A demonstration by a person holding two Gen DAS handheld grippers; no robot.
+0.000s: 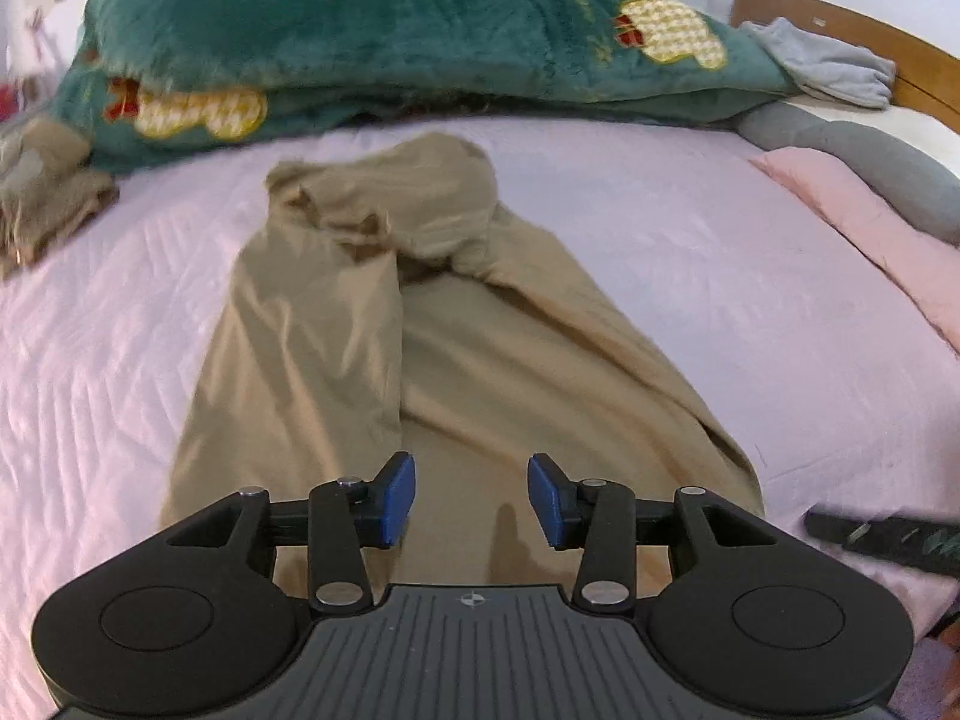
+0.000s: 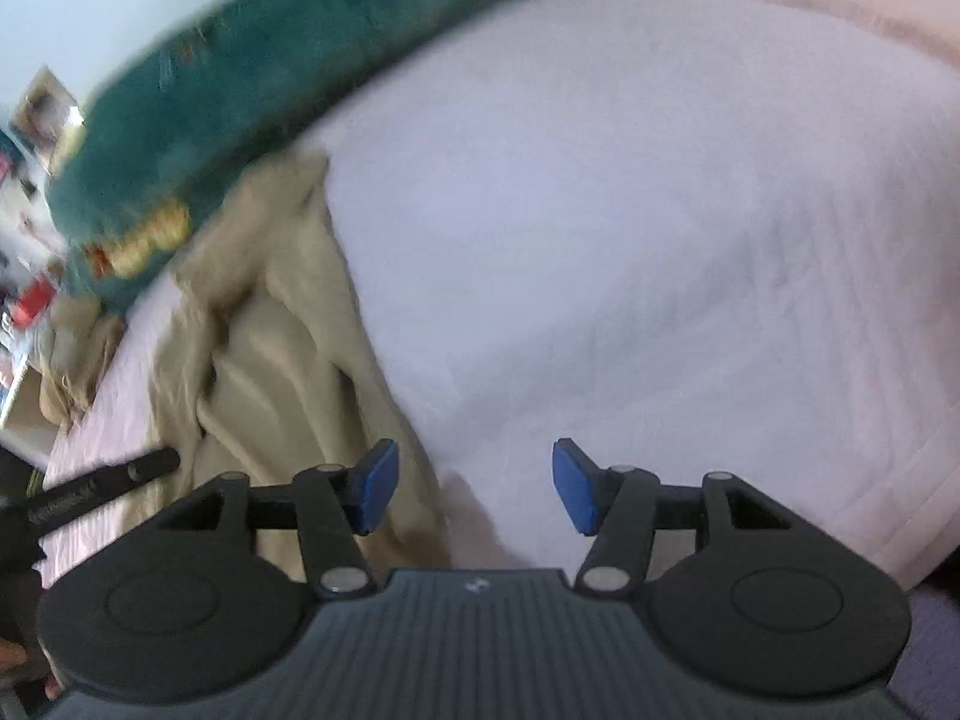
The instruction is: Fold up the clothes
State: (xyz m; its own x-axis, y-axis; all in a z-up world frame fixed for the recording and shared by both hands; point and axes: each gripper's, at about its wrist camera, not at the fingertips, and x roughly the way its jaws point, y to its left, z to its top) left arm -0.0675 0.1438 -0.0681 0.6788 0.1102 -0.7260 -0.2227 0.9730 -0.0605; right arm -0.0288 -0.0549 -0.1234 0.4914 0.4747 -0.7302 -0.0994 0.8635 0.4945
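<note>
Left tool (image 1: pixel 471 501): blue pads spread apart with nothing between them, hovering over the near end of the tan trousers.
Right tool (image 2: pixel 474 486): pads wide apart and empty, held above the bare bedspread just to the right of the trousers' near edge; its left pad overlaps the tan cloth in view.
Tan trousers (image 1: pixel 384 324): lying lengthwise on the bed, running away from the left tool; the far end is bunched and folded over on itself, and the near part is spread flat with long creases.
Bedspread (image 1: pixel 690 276): pale lilac, quilted, covering the bed under the trousers.
Black bar (image 1: pixel 882 534): a dark part at the right edge of the left view, near the trousers' corner; what it belongs to I cannot tell for certain.
Second tan garment (image 1: pixel 48 198): crumpled at the far left, apart from the trousers.
Pink blanket (image 1: pixel 870 228): along the right side of the bed.
Green plush blanket (image 1: pixel 372 42): heaped across the far side, with yellow patterned patches.
Grey garment (image 1: pixel 828 60): lying on the blanket's right end, by the wooden bed frame (image 1: pixel 900 54).
</note>
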